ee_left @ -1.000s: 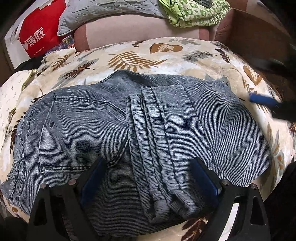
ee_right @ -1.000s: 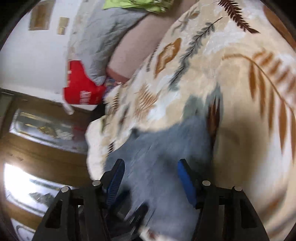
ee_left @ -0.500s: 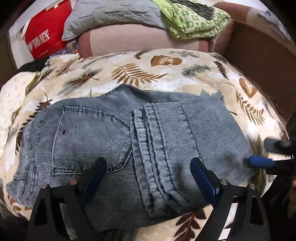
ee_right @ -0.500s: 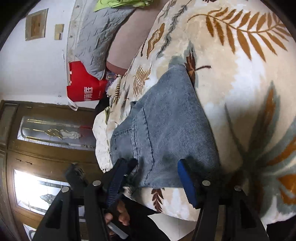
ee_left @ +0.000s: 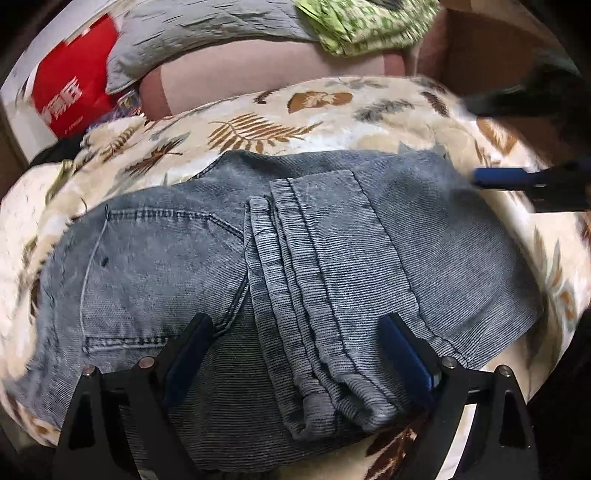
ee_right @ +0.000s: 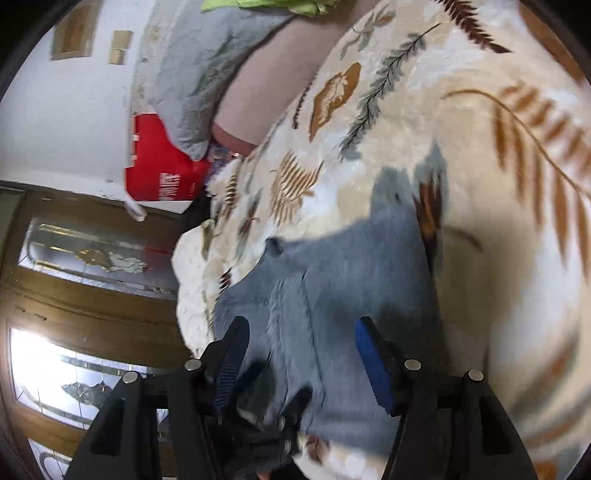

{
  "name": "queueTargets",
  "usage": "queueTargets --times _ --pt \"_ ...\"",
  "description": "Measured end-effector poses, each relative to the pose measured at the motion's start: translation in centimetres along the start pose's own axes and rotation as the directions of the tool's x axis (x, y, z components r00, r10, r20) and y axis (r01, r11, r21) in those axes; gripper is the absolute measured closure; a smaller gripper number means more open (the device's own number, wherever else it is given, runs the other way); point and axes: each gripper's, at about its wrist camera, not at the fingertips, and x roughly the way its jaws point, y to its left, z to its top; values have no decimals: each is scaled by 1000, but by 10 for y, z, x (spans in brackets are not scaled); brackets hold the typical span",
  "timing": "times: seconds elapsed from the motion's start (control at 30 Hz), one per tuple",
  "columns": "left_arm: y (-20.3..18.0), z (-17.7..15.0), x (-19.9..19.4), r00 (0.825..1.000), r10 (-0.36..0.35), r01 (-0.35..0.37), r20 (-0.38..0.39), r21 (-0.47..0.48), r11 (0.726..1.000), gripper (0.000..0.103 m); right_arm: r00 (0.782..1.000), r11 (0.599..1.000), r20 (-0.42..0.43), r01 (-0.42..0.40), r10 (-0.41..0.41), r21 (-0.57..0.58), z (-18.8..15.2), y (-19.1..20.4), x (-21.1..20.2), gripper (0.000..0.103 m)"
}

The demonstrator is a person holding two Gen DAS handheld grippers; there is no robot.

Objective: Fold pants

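Observation:
The blue denim pants (ee_left: 295, 266) lie folded on a leaf-print blanket (ee_left: 258, 110), leg hems laid over the seat near the middle. My left gripper (ee_left: 295, 354) is open, its fingers straddling the folded hems at the near edge, holding nothing. My right gripper (ee_right: 303, 354) is open above the pants (ee_right: 351, 280) at their right end. In the left wrist view it (ee_left: 517, 140) shows blurred at the far right, over the pants' far right corner.
A grey pillow (ee_left: 207, 33), green patterned cloth (ee_left: 362, 26) and a red bag (ee_left: 70, 92) sit behind the blanket against a pink cushion (ee_left: 258, 70). A wooden door with glass panes (ee_right: 85, 295) shows at the left of the right wrist view.
My right gripper swung from the pants' near right edge back up to their far right corner. My left gripper moved slightly closer over the hems. Both stayed open.

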Motion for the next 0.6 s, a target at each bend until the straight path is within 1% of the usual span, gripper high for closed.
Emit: queueTargets --times 0.03,0.1,0.13,0.17,0.27,0.37,0.4,0.43,0.47,0.53,0.6 --pt "0 0 0 1000 -3 3 3 4 1000 10 1000 1000 -12 20 -20 8 13 -7 12 39" --pt "0 0 0 1000 -9 9 7 11 1000 10 997 997 -28 73 -73 30 28 -22 28 40" --pt "1 -1 0 1000 -16 15 8 11 1000 10 996 995 -40 79 -76 65 33 -31 35 40" --pt "2 -1 0 1000 -21 21 11 10 1000 10 998 994 -37 51 -47 95 34 -35 36 40" --pt "4 -1 1 1000 -24 24 18 16 1000 9 999 999 -18 34 -33 22 36 -16 26 39" --pt "3 0 2 999 -32 32 20 17 999 9 1000 1000 15 24 -24 19 51 -9 31 38" --pt "3 0 2 999 -34 34 19 17 999 9 999 999 10 42 -42 18 56 -13 36 37" --pt "3 1 3 999 -35 35 18 16 999 9 998 997 -14 63 -63 41 60 -25 47 37" --pt "4 1 3 999 -36 36 19 16 999 9 999 997 -17 38 -36 71 60 -33 49 37" --pt "4 1 3 999 -38 37 25 17 999 9 1000 997 8 10 -10 74 57 -32 40 38" --pt "4 1 3 999 -33 32 27 17 999 8 1000 999 27 8 -9 43 47 -20 24 38"
